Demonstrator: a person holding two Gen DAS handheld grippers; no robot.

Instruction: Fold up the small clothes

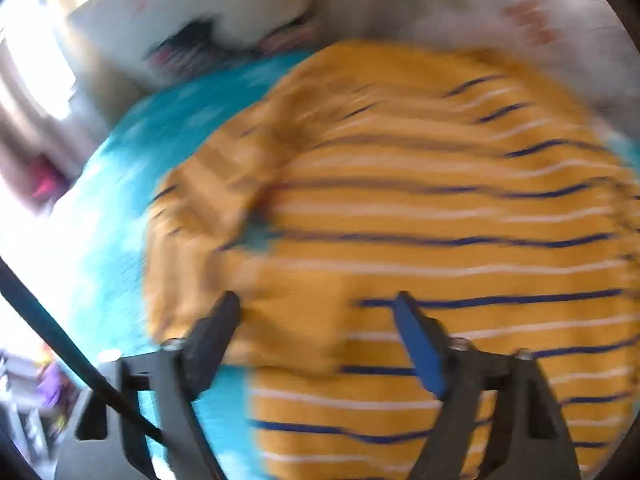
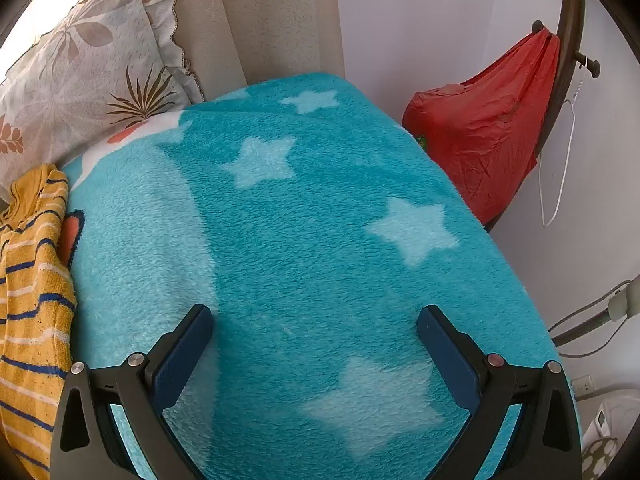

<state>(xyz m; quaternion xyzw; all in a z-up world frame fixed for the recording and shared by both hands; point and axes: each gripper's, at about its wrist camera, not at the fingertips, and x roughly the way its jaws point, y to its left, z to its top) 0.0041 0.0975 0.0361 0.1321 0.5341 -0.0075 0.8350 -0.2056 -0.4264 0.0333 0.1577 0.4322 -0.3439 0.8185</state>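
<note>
A small yellow garment [image 1: 400,208] with blue and white stripes lies on a turquoise star-patterned blanket [image 1: 132,184]. The left wrist view is motion-blurred. My left gripper [image 1: 320,300] is open just above the garment's near part, with nothing between its fingers. In the right wrist view the same garment [image 2: 32,300] lies at the far left edge, rumpled. My right gripper [image 2: 316,316] is open and empty over bare blanket [image 2: 320,220], to the right of the garment.
A leaf-print pillow [image 2: 80,80] leans at the blanket's back left. A beige curtain [image 2: 276,20] hangs behind. A red bag [image 2: 488,140] hangs from a dark wooden stand [image 2: 568,40] right of the bed edge. A thin black rod [image 1: 60,344] crosses the lower left.
</note>
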